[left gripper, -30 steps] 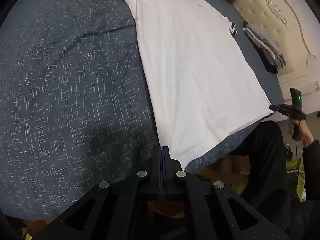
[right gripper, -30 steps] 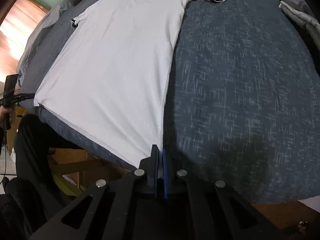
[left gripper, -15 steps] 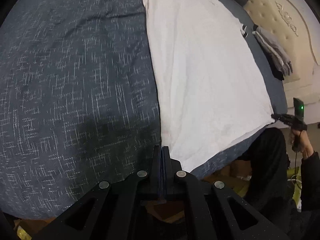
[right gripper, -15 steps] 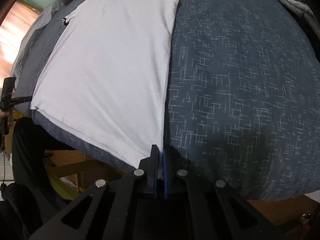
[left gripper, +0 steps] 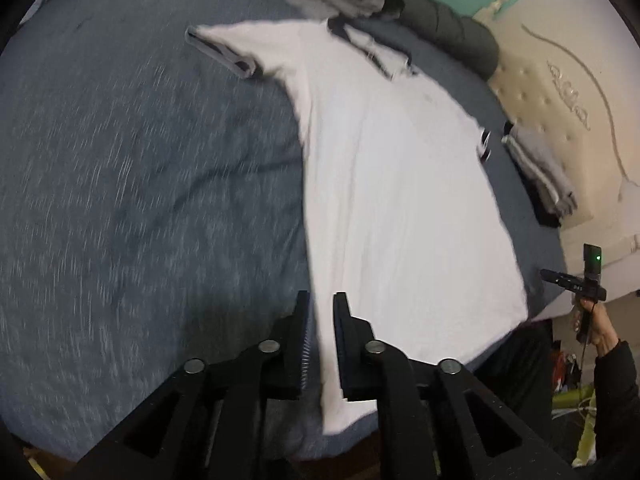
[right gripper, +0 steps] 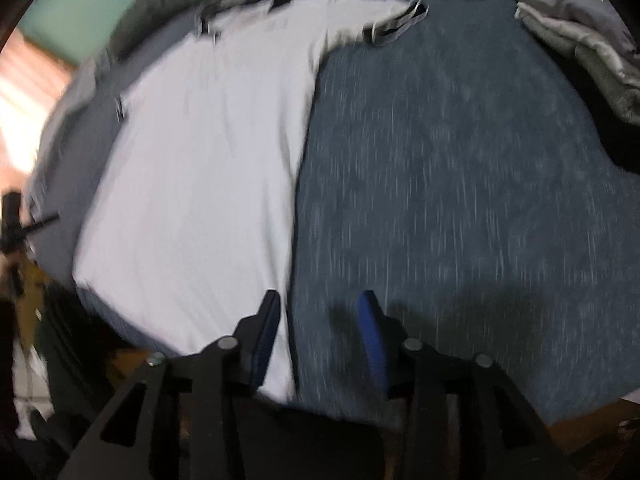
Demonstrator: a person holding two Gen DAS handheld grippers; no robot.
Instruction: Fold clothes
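Left wrist view: white polo shirt [left gripper: 400, 208] spread flat on the blue bed [left gripper: 140, 180], collar far, hem near, one sleeve out to the far left. Left hand-held gripper [left gripper: 321, 312] slightly open, holding nothing; the shirt's near-left hem corner runs through the gap between its fingers. Small stack of folded grey clothes [left gripper: 540, 172] lies far right by the headboard, loose grey pile far behind the collar. Right wrist view: same shirt [right gripper: 208, 168] fills the left half, bed [right gripper: 460, 180] the right. Right hand-held gripper [right gripper: 320, 312] wide open and empty, its left finger at the shirt's near-right side edge, the other finger over bare bedding. Judged step: shirt laid flat, no fold visible. Next move likely calls for regripping an edge or sleeve to bring one side inward.
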